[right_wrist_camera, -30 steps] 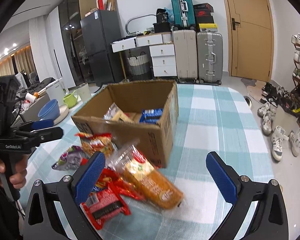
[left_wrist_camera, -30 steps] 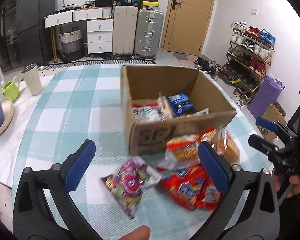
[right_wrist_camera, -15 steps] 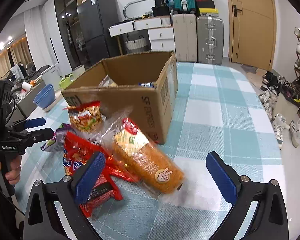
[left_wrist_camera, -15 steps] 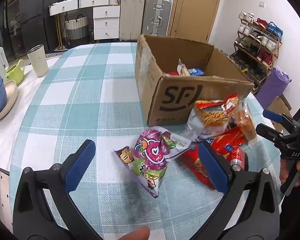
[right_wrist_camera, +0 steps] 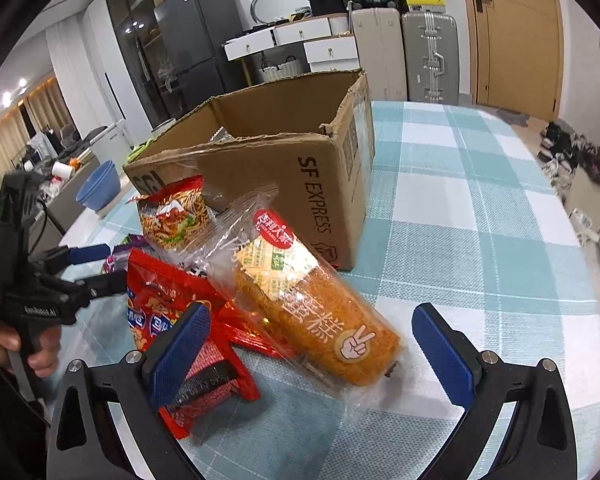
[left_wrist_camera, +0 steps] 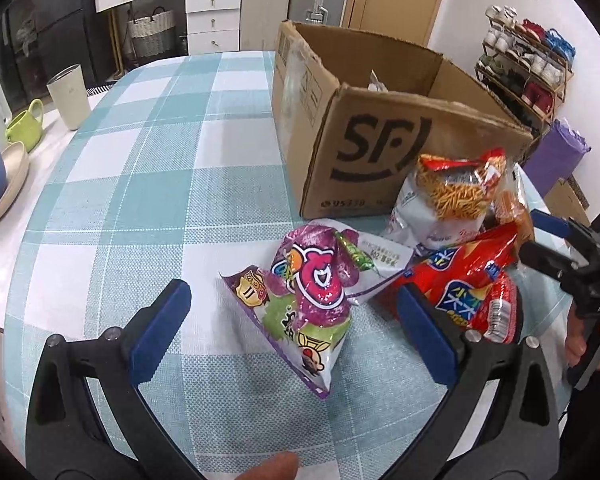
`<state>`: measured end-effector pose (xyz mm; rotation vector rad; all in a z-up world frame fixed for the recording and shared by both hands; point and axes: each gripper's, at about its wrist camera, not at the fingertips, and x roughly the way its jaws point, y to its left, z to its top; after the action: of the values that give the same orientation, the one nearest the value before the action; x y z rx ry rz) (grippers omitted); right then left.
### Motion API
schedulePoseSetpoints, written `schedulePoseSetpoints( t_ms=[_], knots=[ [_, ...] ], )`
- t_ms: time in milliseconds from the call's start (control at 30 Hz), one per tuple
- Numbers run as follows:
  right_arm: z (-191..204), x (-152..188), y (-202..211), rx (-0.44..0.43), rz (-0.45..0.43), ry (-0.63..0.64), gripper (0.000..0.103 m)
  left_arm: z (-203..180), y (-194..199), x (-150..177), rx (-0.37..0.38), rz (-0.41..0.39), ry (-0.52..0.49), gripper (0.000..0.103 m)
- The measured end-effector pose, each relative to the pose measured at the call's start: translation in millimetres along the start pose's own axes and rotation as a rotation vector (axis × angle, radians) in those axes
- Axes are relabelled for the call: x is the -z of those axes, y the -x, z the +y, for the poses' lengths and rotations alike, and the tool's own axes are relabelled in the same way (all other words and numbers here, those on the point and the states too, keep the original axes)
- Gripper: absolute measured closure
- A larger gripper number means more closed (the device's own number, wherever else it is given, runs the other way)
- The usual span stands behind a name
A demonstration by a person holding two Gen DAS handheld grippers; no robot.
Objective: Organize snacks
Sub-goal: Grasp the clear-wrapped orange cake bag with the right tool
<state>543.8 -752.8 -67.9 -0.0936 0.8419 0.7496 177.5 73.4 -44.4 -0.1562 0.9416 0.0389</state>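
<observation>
Left wrist view: the open brown cardboard box [left_wrist_camera: 380, 128] printed "SF" stands in the upper middle of the frame on the counter [left_wrist_camera: 140, 184] with its teal-and-white checked cloth. The tip of at least one packet shows above its rim, so some snacks seem packed already. Several are left outside, just in front of the box: a purple cartoon-printed snack bag [left_wrist_camera: 308, 300] at frame centre, a clear-and-red bag of thin fried sticks [left_wrist_camera: 452, 196] leaning on the box wall, and a red foil snack packet [left_wrist_camera: 468, 280] at centre right. The left tool [left_wrist_camera: 292, 332] is spread wide and empty, its blue pads on either side of the purple bag without touching it, which I judge to be its next pick.

Right wrist view: a clear-wrapped orange cake roll [right_wrist_camera: 312, 300] lies at frame centre, resting over the red packet, near the box corner. The right tool [right_wrist_camera: 312, 356] is also wide apart, holding nothing, its pads straddling the roll's near end.
</observation>
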Motion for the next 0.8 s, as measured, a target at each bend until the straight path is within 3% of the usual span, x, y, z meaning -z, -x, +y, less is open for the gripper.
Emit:
schedulePoseSetpoints(
  t_ms=[367,633,800],
  knots=[
    [10,4,-2,-0.055,0.045,0.084,0.001,-8,-9,-4,-0.005,0.019,-0.074,0.001],
    [2,6,0,-0.047,0.041,0.086,0.023,-17,-14,-3,-0.04,0.027,-0.146,0.001],
    [-2,8,-1,-0.039,0.039,0.077,0.025,-8,-14,-2,0.014,0.037,-0.094,0.001]
  ],
)
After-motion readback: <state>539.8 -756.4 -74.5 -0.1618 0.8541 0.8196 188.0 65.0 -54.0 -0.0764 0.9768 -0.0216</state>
